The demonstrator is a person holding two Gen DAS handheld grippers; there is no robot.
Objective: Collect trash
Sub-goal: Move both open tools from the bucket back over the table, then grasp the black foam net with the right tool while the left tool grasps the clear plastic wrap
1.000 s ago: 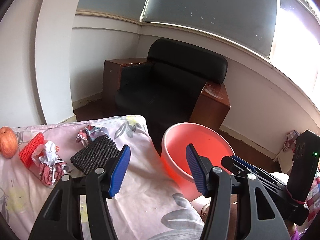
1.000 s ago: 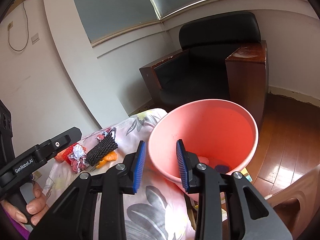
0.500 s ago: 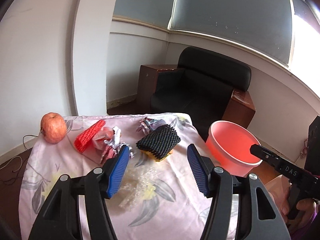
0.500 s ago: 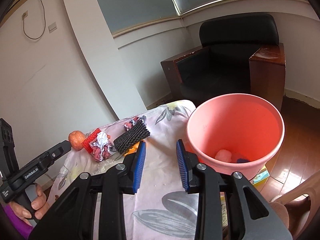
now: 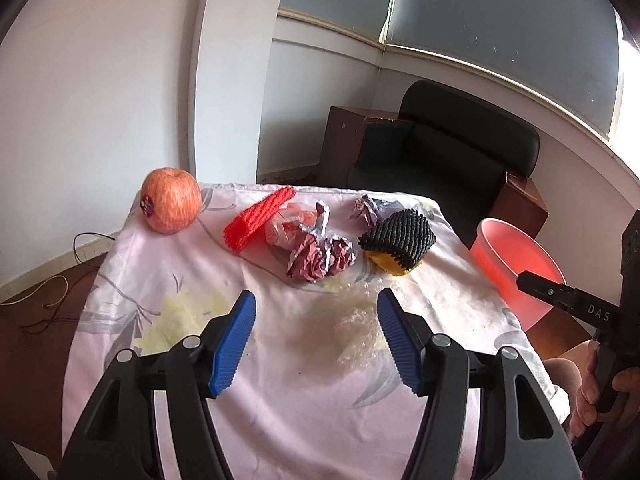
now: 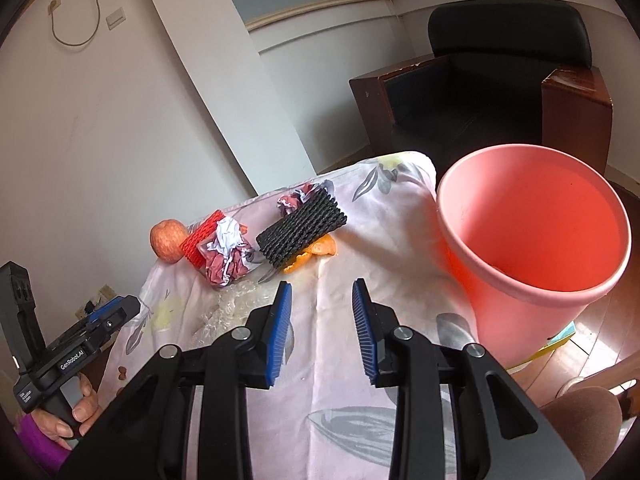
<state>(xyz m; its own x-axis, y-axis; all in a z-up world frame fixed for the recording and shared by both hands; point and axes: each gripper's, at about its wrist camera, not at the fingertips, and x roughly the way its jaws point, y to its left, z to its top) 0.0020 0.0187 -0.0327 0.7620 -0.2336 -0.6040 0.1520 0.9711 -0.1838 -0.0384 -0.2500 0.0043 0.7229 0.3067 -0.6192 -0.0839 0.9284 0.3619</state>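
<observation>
The left gripper (image 5: pixel 316 340) is held over the near part of the table (image 5: pixel 132 264), its jaws spread wide and nothing gripped. Between its blue pads (image 5: pixel 234 342) a clear crumpled film (image 5: pixel 360 332) is seen on the cloth, close to the right pad. At about 12 o'clock from this gripper a crumpled wrapper (image 5: pixel 316 248) is found, with a red foam net (image 5: pixel 258 220) touching it at 10 o'clock and an apple (image 5: pixel 171 199) farther out at 10 o'clock, near the table's far corner. At 1 o'clock a black foam net (image 5: pixel 398 234) is laid over orange peel (image 5: pixel 390 266), and a smaller foil ball (image 5: pixel 368 210) is seen just behind it. The bucket (image 5: pixel 516 268) is placed off the table's edge at 2 o'clock.

The right gripper (image 6: pixel 322 328) is likewise held empty above the cloth, its jaws parted moderately. From it, the black net (image 6: pixel 300 228) is seen at 12 o'clock, the wrapper (image 6: pixel 226 260) at 11 o'clock and the bucket (image 6: pixel 532 248) at 2 o'clock, just beside the table (image 6: pixel 384 248). An armchair (image 6: pixel 500 80) is set behind, against the wall.
</observation>
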